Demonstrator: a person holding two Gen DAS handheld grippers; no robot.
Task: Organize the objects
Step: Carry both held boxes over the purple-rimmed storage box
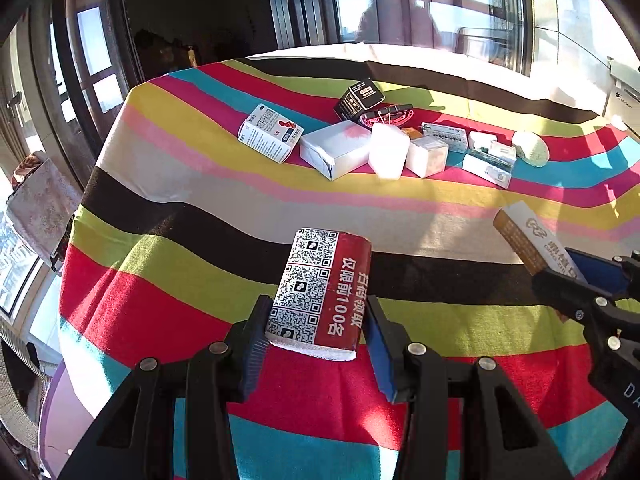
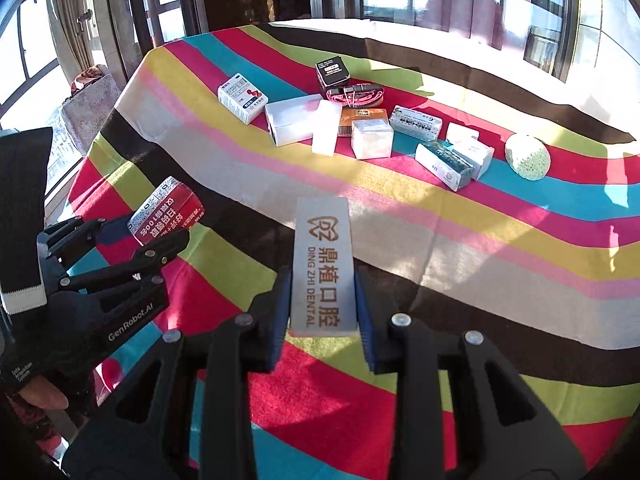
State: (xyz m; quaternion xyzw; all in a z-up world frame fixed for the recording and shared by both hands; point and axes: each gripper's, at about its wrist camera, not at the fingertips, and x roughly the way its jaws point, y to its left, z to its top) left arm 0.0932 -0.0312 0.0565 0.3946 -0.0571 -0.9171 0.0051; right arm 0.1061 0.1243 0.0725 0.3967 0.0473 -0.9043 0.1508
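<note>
Left wrist view: left tool (image 1: 316, 320) was clenched on the red QR-code pack (image 1: 322, 294), pads on its two long sides, pack pointing forward and up from the tool, clear of the striped table (image 1: 180, 184). Grip sat on the near end only, so most of the pack overhung ahead of the tool. Risk: the soft wrapper could squash and the pack could pivot or slide out on a fast swing. Right tool (image 1: 560, 270) showed at the right edge, holding the dental box (image 1: 528, 236). The rest of the clutter lay well ahead, across the table: medicine box (image 1: 270, 132) ahead-left, white carton (image 1: 338, 148) straight ahead, black box (image 1: 359, 98) behind it, pale speckled lump (image 1: 530, 148) ahead-right.

Right wrist view: right tool (image 2: 322, 304) was closed on the dental box (image 2: 322, 264), gripped on its narrow sides near the lower end, box standing nearly upright between the pads and off the table (image 2: 480, 248). Long lever above the grip, so it could twist in the pads if it touched anything on placement. Left tool (image 2: 160, 232) with the red QR-code pack (image 2: 168, 210) sat to the left and near. Both loaded tools heading for the same row ahead could clip each other or knock the loose boxes, e.g. white carton (image 2: 290, 118) and teal box (image 2: 446, 160).
</note>
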